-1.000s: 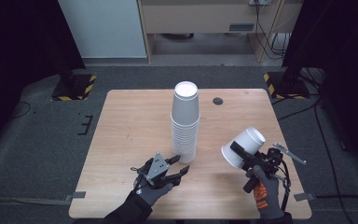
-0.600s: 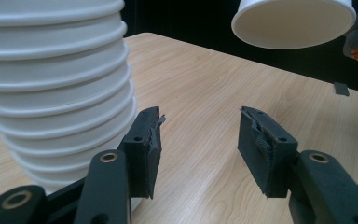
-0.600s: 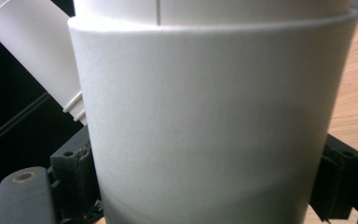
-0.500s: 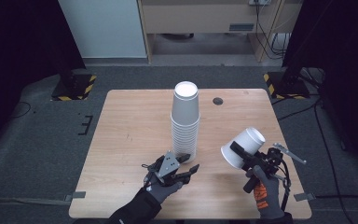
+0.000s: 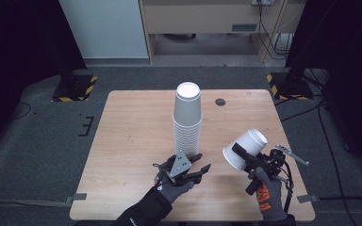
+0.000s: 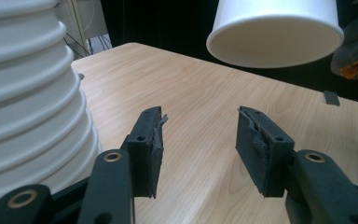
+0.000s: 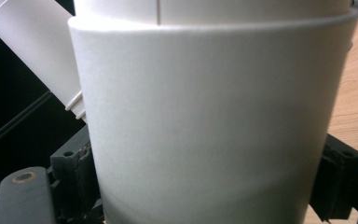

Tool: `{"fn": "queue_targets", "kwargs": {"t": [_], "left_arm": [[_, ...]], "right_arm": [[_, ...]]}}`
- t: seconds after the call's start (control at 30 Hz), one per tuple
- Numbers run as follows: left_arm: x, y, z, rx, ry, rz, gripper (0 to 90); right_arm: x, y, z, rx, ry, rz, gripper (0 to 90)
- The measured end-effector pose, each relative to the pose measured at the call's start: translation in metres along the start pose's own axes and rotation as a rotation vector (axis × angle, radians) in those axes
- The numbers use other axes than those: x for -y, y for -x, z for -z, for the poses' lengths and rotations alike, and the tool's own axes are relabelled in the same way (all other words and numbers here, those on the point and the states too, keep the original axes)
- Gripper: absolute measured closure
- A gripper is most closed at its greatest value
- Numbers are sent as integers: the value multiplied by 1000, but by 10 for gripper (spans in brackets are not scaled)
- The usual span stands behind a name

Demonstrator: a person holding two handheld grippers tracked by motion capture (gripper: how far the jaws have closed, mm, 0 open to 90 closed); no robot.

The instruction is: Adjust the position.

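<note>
Nearest the person, at the front edge of the wooden table (image 5: 122, 141), the left gripper (image 5: 199, 165) lay low over the boards in a gloved hand, its grey three-cornered plate uppermost and its jaws pointing toward the right side of the table. In the left gripper view the left gripper's (image 6: 199, 135) two black jaws stood roughly half apart with only bare wood between them; they had just been closing a little, and the pads pressed on nothing. The bottom of the stack of white cups (image 6: 28, 102) filled the left edge of that view, just beside the left jaw but not between the jaws.

To the right, at about the same depth, the right gripper (image 5: 245, 157) was held up off the table by a hand in a glove with orange markings. Its jaws were clamped on the sides of a single white cup (image 5: 245, 148), which was tilted with its open mouth down toward the left and its closed base up to the right. In the right gripper view the single white cup's (image 7: 205, 121) wall sat squeezed between the two dark pads.

Farther back, near the table's middle, the stack of white cups (image 5: 187, 120) stood upright, mouths down. Beyond it a small dark round hole (image 5: 220, 101) lay near the far edge
</note>
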State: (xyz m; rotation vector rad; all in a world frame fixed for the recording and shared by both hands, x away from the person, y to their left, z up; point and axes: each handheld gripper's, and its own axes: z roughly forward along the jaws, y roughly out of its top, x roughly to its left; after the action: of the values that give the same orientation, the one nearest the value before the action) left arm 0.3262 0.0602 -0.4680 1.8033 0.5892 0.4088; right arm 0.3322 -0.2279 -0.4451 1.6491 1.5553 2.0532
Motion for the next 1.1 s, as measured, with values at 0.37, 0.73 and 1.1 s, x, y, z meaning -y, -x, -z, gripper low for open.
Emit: {"fn": "queue_targets", "kwargs": {"t": [0.37, 0.73, 1.1], "left_arm": [[-4, 1, -21, 18, 7, 1, 502], [-12, 4, -35, 21, 18, -28, 520], [-19, 11, -45, 38, 54, -33, 527]], "right_arm": [[1, 1, -1, 1, -11, -3, 153], [2, 1, -2, -2, -16, -2, 153], [2, -1, -3, -15, -18, -7, 153]]}}
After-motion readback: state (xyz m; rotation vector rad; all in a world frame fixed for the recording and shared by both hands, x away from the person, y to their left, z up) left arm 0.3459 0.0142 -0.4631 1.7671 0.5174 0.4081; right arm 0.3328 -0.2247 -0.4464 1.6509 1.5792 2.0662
